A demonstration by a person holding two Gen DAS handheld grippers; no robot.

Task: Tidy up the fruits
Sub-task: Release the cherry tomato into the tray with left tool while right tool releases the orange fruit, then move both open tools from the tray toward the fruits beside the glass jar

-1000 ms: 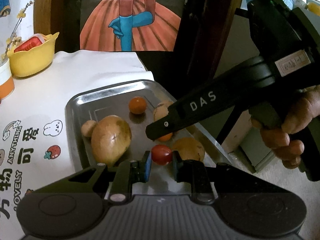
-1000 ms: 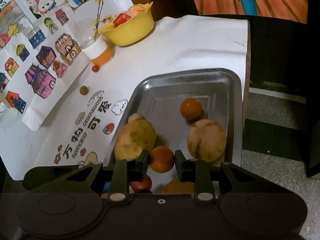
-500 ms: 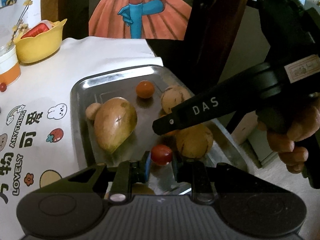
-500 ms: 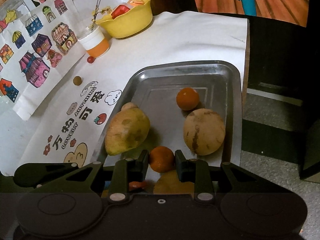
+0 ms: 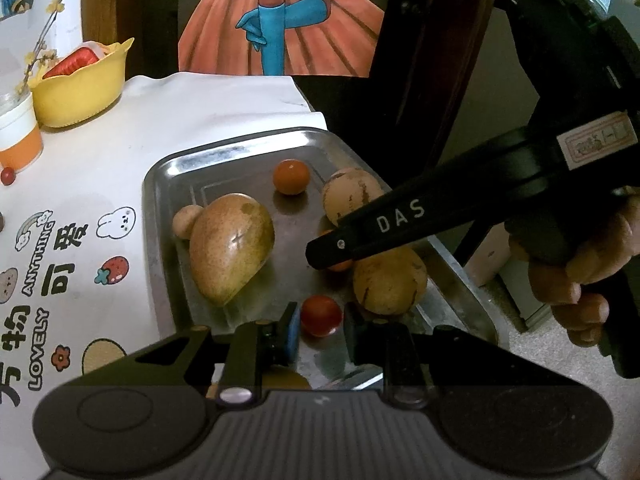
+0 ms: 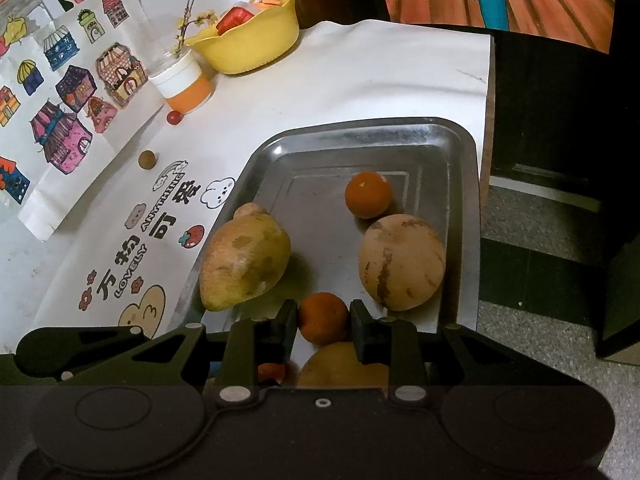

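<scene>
Fruits are sitting in the steel tray (image 6: 460, 136) at centre frame on the white-clothed worktop (image 6: 360, 72). Left claw (image 5: 319, 322) is gripping a small red tomato (image 5: 321, 315), lower centre of the left view. Right claw (image 6: 324, 319) is pinching a small orange (image 6: 323, 318), lower centre of the right view.

Handling, my read: tomato is looking thin-skinned, glossy and soft, so it's needing light pressure across the widest part. Orange is firmer with a matte, pebbled rind, giving pads better bite at the equator. Both are looking light.

Remaining in the tray: big yellow-green mango (image 6: 244, 262), smooth and tapering; round tan striped melon (image 6: 401, 262); second orange (image 6: 368, 194). Those big two are probably too wide for the jaws, and the smooth tray is letting round fruit roll.
</scene>
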